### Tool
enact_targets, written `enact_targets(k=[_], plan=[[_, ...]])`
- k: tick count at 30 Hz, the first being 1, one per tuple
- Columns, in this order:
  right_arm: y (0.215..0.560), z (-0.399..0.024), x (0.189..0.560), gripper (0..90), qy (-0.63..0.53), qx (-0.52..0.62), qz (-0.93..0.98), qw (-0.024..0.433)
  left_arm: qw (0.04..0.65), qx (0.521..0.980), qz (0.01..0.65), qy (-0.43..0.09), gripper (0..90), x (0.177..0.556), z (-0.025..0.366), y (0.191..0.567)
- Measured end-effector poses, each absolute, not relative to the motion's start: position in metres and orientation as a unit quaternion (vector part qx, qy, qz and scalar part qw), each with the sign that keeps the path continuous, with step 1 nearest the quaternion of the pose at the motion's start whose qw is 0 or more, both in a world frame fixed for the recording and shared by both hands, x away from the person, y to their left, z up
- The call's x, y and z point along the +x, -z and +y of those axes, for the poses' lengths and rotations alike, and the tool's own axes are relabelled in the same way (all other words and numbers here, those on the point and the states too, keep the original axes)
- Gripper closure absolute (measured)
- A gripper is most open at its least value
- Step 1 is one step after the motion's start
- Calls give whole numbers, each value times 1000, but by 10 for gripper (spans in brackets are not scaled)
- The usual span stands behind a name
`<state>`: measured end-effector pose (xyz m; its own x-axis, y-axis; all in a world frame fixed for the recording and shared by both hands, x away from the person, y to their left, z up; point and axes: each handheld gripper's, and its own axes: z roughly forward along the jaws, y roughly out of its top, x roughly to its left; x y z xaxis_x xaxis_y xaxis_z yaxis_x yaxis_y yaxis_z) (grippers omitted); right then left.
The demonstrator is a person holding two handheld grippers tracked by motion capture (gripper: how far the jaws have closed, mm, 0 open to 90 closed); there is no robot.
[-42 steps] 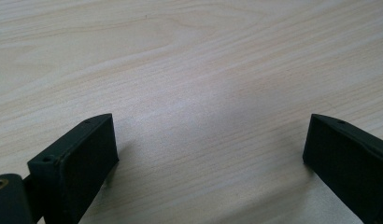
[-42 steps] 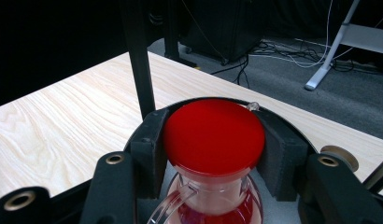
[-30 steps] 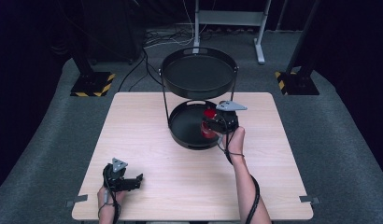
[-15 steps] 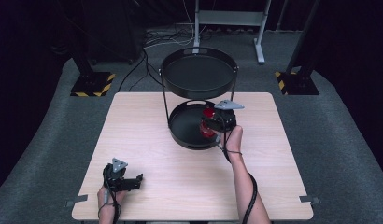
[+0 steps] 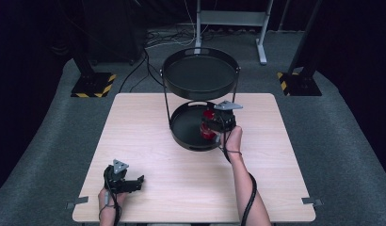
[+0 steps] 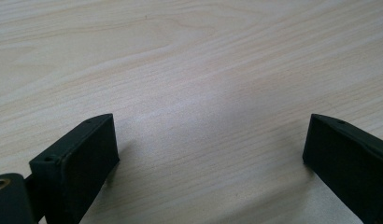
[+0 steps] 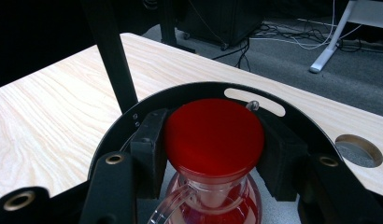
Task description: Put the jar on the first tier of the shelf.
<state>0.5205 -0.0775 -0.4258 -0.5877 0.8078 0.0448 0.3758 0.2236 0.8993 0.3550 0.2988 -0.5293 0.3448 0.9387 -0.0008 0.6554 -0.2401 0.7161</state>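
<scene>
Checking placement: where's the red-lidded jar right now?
In the high view the red-lidded jar sits over the right half of the stand's lower tray, clamped at its lid by the right gripper, mid-table.

Right gripper (image 5: 211,126) over lower tray (image 5: 181,126) of two-tier black stand, fingers closed on red-lidded jar (image 5: 208,116). Left gripper (image 5: 134,183) low on desk (image 5: 148,127) near front-left corner, fingers apart, nothing between.
</scene>
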Motion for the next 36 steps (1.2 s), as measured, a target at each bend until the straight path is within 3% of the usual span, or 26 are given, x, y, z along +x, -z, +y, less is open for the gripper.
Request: enact_targets(k=[36], plan=[[457, -69, 538, 483, -484, 405, 743, 222, 319, 755, 527, -222, 29, 355, 299, 529]])
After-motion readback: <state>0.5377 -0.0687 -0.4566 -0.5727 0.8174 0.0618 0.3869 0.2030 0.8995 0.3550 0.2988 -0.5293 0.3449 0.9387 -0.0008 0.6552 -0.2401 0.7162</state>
